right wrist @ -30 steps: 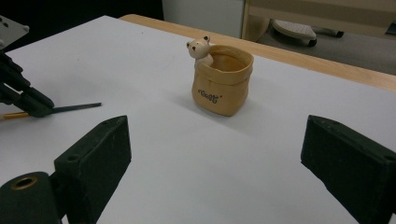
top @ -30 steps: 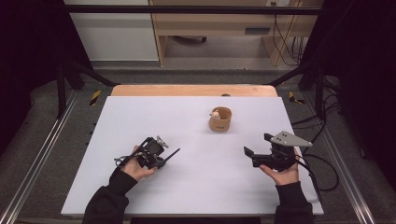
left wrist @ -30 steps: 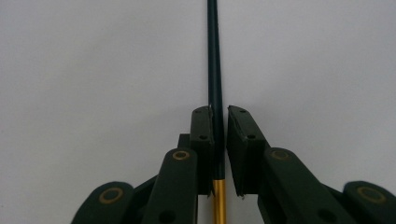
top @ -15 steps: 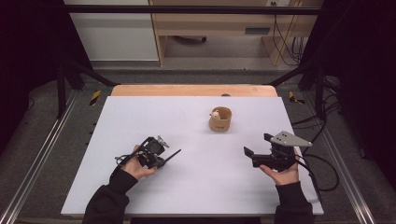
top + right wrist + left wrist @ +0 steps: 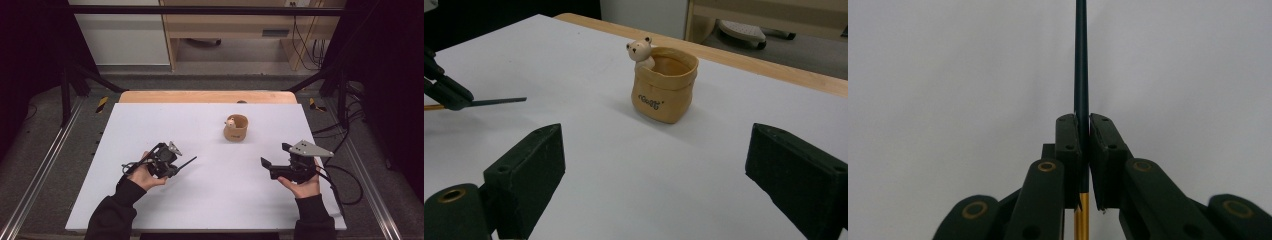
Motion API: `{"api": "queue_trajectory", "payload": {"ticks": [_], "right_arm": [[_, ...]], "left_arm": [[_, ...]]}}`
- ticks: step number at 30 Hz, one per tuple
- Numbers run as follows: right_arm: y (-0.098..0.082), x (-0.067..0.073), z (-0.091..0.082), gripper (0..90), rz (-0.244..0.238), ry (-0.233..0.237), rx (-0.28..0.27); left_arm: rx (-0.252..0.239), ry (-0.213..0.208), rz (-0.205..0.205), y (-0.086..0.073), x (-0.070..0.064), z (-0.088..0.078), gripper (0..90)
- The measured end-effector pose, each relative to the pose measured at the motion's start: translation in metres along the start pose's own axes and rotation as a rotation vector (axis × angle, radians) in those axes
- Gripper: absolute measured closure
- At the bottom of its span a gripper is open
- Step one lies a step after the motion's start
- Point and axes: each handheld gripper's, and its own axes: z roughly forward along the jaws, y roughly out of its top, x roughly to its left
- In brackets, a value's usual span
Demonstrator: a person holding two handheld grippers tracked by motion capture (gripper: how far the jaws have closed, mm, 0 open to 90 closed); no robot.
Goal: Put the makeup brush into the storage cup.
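The left gripper point(image 5: 176, 166) sits low over the white table point(image 5: 210, 200), on the near left part of it, and its jaws are clamped tight on a thin dark pen point(image 5: 186, 162), whose slim end sticks out past the jaw tips toward the middle of the table. From the left gripper view the pen point(image 5: 1081, 60) runs straight up between the two pads point(image 5: 1068, 145), which press on it from either side, and a gold stretch of its barrel shows lower down behind them (where the dark part ends). The right gripper point(image 5: 270, 167) is held over the near right part of the table, well apart from the left one, its jaws spread wide with nothing between them. Beyond both, toward the far edge, stands a small tan pot point(image 5: 236, 128) shaped like a rolled-top sack, upright, with a little bear figure point(image 5: 231, 121) peeking over its rim. In the right gripper view the pot point(image 5: 664, 95) stands ahead between the two open jaws, lettering on its front and the bear point(image 5: 640, 51) at its left rim, while the pen's tip point(image 5: 499, 101) pokes in from the left edge, well short of the pot.
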Motion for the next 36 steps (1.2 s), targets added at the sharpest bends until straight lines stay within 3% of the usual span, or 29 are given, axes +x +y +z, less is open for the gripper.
{"api": "queue_trajectory", "payload": {"ticks": [1, 2, 8, 15, 23, 27, 30, 36], "right_arm": [[0.000, 0.000, 0.000, 9.2, -0.001, 0.000, 0.000], [0.001, 0.000, -0.001, 9.5, -0.005, 0.004, -0.002], [0.004, 0.003, -0.001, 9.6, -0.035, 0.006, 0.006], [0.010, 0.011, 0.001, 10.4, -0.103, 0.012, 0.030], [0.021, 0.028, 0.012, 12.3, -0.261, 0.007, 0.082], [0.026, 0.035, 0.015, 13.7, -0.306, 0.019, 0.086], [0.031, 0.043, 0.019, 14.8, -0.366, 0.026, 0.103], [0.035, 0.050, 0.021, 15.7, -0.438, 0.051, 0.116]], "left_arm": [[-0.010, 0.001, -0.001, 0.002, -0.001, -0.002, 82.7], [-0.002, -0.001, 0.023, 0.005, -0.002, -0.008, 82.7], [-0.020, -0.012, 0.032, 0.011, -0.004, -0.018, 82.7], [-0.042, -0.015, 0.037, 0.016, -0.006, -0.030, 82.7], [-0.068, -0.010, 0.057, 0.024, -0.011, -0.043, 82.7], [-0.084, -0.012, 0.059, 0.028, -0.014, -0.044, 82.7], [-0.089, -0.020, 0.076, 0.033, -0.017, -0.046, 82.7], [-0.105, -0.034, 0.102, 0.044, -0.025, -0.048, 82.7]]}}
